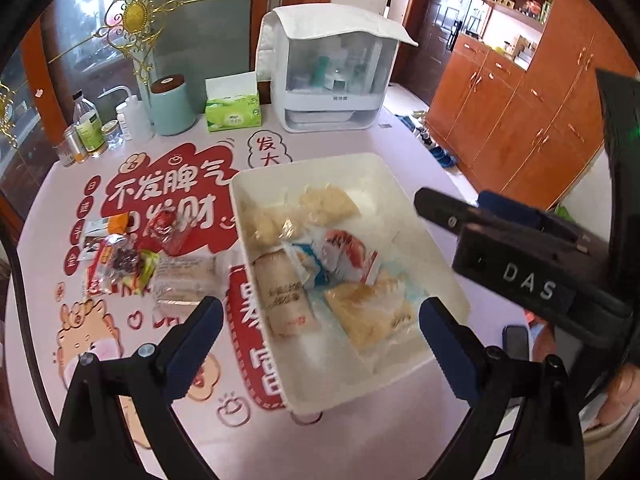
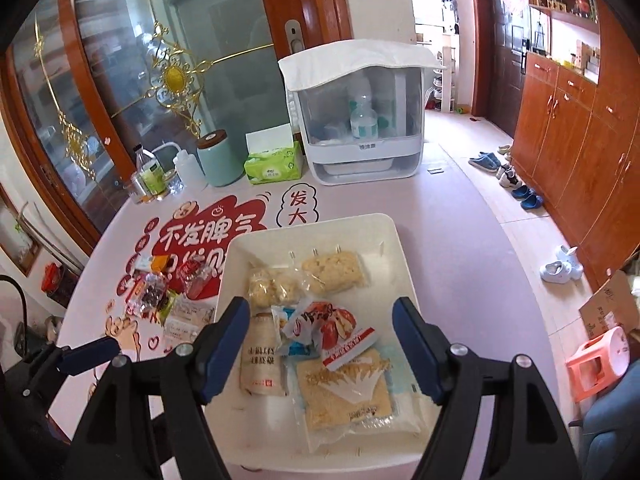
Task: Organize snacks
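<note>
Snacks (image 1: 132, 264) left of the white tray (image 2: 394, 240) remain loose on the table, others already inside. Left gripper (image 1: 320, 320) and right gripper (image 2: 322, 344) both spread, empty. Next grab: take one packet by its middle, avoid crushing

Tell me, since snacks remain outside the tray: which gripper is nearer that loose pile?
Left. The left gripper hangs beside the loose pile; the right gripper is over the white tray, farther away.

Left gripper (image 1: 320, 326) points steeply downward, jaws spread wide, nothing between the pads. Right gripper (image 2: 322, 338) sits just beside it, same downward pitch, jaws apart, gripping nothing.
</note>
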### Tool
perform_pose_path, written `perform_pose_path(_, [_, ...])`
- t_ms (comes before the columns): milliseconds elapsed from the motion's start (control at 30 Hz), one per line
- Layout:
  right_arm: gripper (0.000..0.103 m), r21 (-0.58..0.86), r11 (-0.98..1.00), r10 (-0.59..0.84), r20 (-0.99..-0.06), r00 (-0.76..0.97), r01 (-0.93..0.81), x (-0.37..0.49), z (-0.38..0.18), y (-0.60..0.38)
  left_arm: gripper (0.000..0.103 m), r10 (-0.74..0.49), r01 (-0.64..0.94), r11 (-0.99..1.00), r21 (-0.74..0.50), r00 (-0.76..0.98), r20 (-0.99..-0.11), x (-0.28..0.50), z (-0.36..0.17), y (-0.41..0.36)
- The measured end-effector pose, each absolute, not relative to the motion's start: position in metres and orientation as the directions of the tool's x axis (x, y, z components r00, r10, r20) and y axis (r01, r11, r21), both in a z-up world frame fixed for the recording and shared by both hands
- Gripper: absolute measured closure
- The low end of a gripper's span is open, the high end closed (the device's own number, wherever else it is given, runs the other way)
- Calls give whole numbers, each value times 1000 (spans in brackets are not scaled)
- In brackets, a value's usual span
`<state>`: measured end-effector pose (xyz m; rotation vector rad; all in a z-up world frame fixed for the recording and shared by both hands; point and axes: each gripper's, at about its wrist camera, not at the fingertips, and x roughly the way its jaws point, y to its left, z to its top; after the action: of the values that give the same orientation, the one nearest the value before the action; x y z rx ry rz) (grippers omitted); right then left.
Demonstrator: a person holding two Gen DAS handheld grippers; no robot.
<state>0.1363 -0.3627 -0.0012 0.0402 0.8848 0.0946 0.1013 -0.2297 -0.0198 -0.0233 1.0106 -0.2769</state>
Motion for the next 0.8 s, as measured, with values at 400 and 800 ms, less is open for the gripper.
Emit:
perform_pose_path(400, [29,54,981,171,-688,706,-185,108,20,-299,5,-133,143,988,-66,534,-835,73,3,-138])
perform_pose_path(800, [24,-69,952,164,-710,685,-299,131,58,-173,5,91,1,993,120,646,-758,131,76,50])
